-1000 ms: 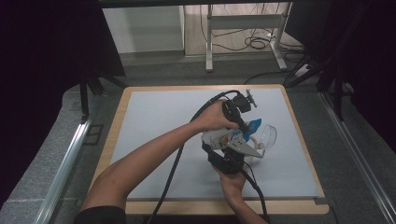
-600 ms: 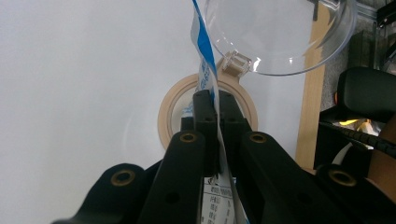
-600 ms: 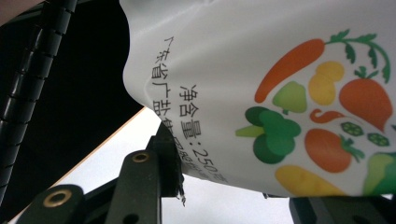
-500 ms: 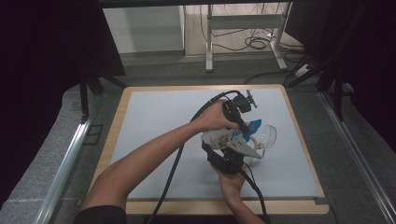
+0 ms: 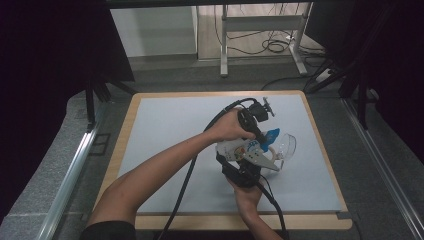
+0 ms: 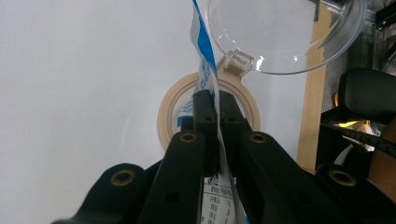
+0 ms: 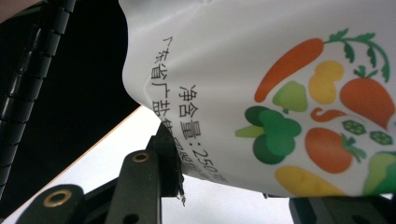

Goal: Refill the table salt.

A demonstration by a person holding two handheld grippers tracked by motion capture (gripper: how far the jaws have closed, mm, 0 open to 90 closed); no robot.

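The left gripper [image 6: 212,100] has its fingers [image 6: 203,116] pressed together on the thin blue-and-white top edge of a pouch [image 6: 201,60], which rises between them as a narrow strip. Just beyond the fingertips lies a tan ring-shaped jar opening [image 6: 164,109] on the counter [image 6: 79,93], and past it a clear round lid [image 6: 280,32] stands tipped up on its hinge clip.

The right gripper [image 7: 224,186] has its fingers [image 7: 166,154] part-way closed, clamped on the lower body of the same pouch [image 7: 261,70]; the white face of the pack, printed with carrots, greens and other vegetables plus a line of dark characters, bulges above them.

In the high view the left gripper [image 5: 260,142], held by the left hand [image 5: 227,127], comes in from the far side, with its black cable curving back toward the person. The right gripper [image 5: 245,167], held by the right hand [image 5: 245,192], meets it from the near side. Between them the pouch [image 5: 237,149] sits just above the counter [image 5: 165,130], right of its middle. The clear lid [image 5: 286,145] lies just to the right of the pouch. The light blue-grey counter surface has a wooden border. Beyond its far edge stand metal frame legs [image 5: 260,35] with loose cables on the floor.
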